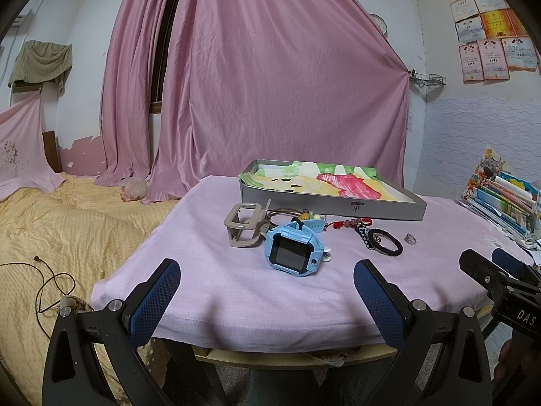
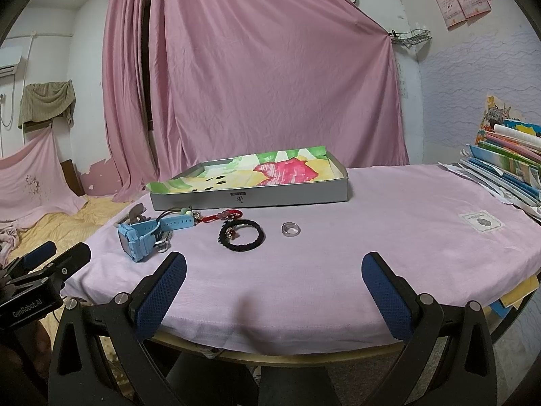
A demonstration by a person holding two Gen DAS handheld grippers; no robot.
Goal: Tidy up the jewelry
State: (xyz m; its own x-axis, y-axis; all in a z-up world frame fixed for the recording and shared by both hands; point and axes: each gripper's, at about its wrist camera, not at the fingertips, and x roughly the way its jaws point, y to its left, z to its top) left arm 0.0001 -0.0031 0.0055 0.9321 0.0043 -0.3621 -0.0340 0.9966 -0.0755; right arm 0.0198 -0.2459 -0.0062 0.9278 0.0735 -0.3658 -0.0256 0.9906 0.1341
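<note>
nothing is sorted yet: the blue watch (image 1: 293, 249), black bracelet (image 2: 241, 235) and clear ring (image 2: 291, 229) lie outside your tray (image 2: 250, 199). both your grippers, left gripper (image 1: 267, 299) and right gripper (image 2: 274, 299), hang empty, jaws apart

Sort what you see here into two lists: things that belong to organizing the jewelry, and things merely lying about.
Belongs to the job:
- blue watch
- beige watch case
- black bracelet
- red beaded cord
- clear ring
- grey tray
- left gripper and right gripper, both open

Just lying about:
- stacked books
- pink curtain
- yellow bedspread
</note>
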